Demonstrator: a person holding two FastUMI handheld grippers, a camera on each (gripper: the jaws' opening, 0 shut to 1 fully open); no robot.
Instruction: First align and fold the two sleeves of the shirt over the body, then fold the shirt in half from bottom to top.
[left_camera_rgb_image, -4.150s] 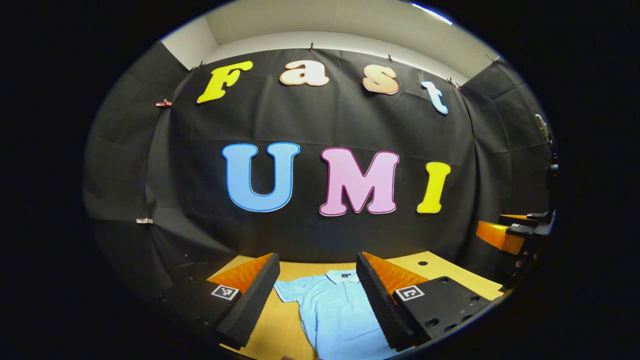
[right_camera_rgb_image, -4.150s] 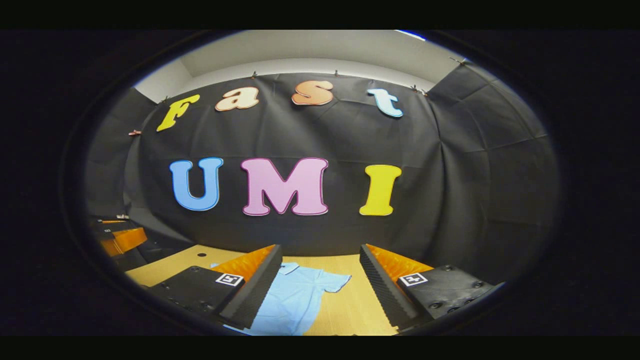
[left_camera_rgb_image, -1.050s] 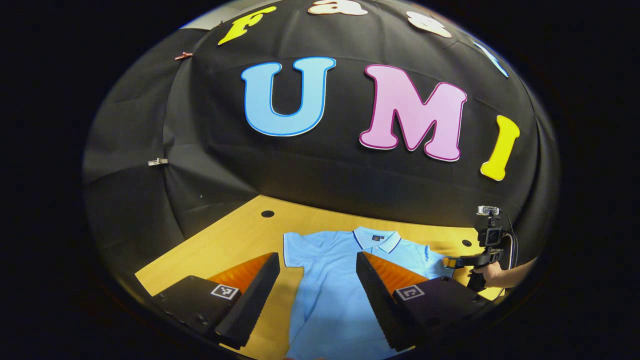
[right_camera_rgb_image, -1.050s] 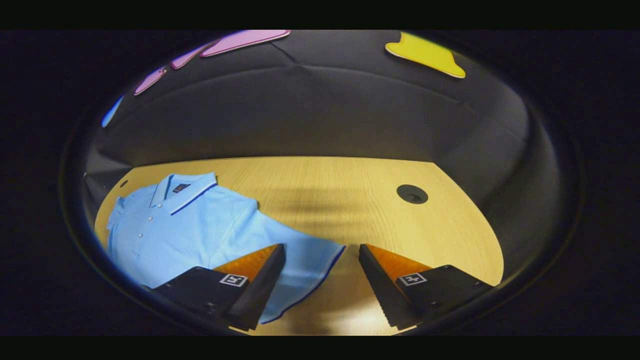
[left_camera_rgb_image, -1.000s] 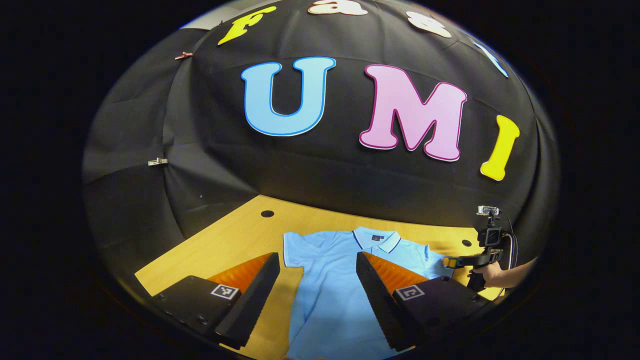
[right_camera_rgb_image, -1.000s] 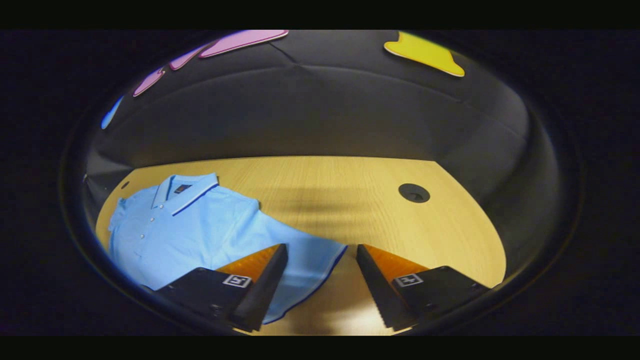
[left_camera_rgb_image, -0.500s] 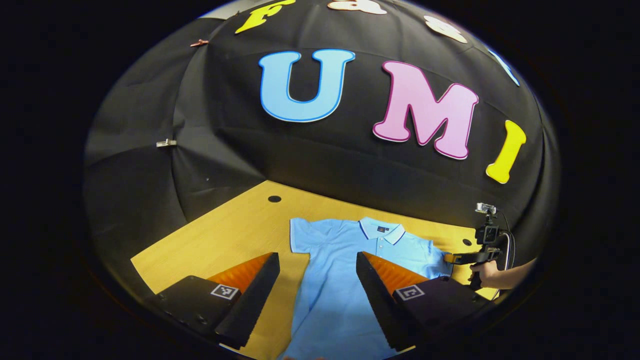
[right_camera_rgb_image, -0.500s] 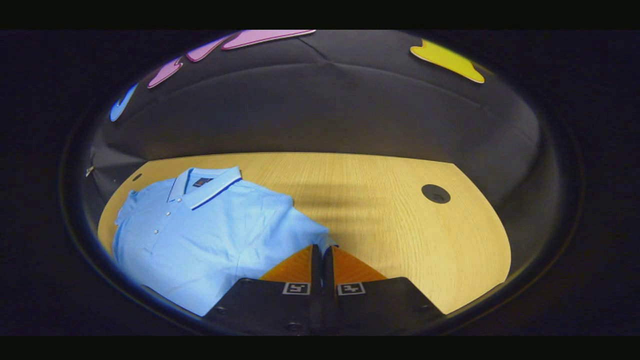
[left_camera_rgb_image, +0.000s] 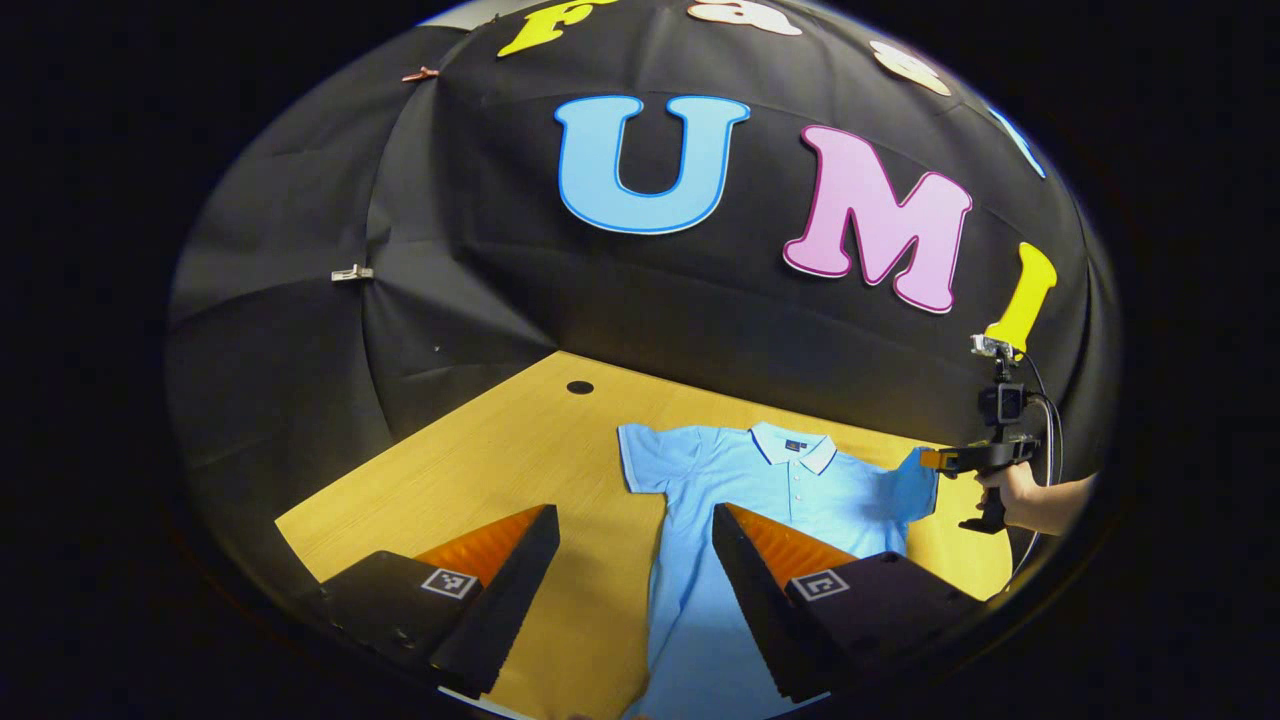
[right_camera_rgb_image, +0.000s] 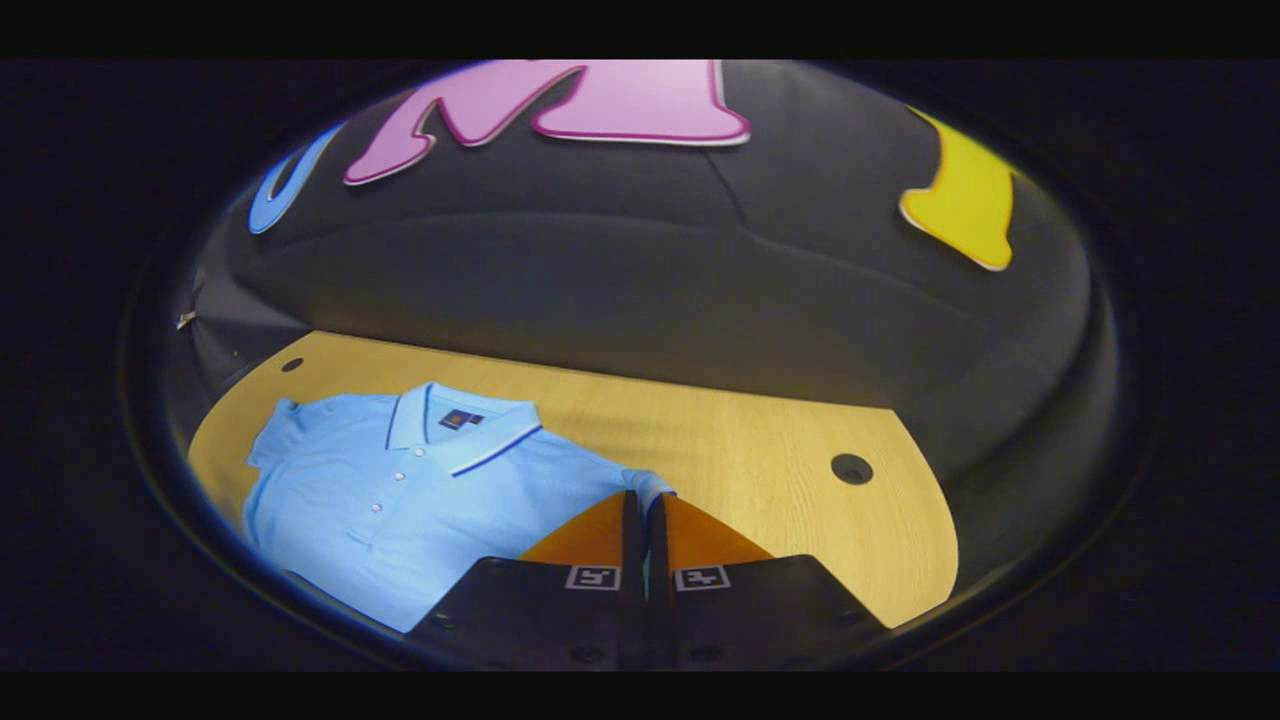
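Note:
A light blue polo shirt (left_camera_rgb_image: 760, 490) (right_camera_rgb_image: 400, 510) lies face up on the wooden table (left_camera_rgb_image: 480, 480), collar toward the wall. My right gripper (right_camera_rgb_image: 640, 498) is shut on the edge of the shirt's right sleeve (right_camera_rgb_image: 645, 485), which is lifted off the table. In the left gripper view that gripper (left_camera_rgb_image: 935, 460), held by a hand (left_camera_rgb_image: 1010, 490), pinches the raised sleeve (left_camera_rgb_image: 915, 480) at the far right. My left gripper (left_camera_rgb_image: 635, 525) hangs open above the table, just in front of the shirt's left sleeve (left_camera_rgb_image: 645, 455), with bare wood and the shirt's left side between its fingers.
The table (right_camera_rgb_image: 760, 440) has round cable holes (left_camera_rgb_image: 579, 387) (right_camera_rgb_image: 851, 468) near its back corners. Black cloth wall stands close behind the table. Bare wood lies left of the shirt and to the right of the lifted sleeve.
My right gripper shut on the right sleeve's edge and has raised it off the table. My left gripper drifted left, so the shirt sits farther right in its view; it stays open.

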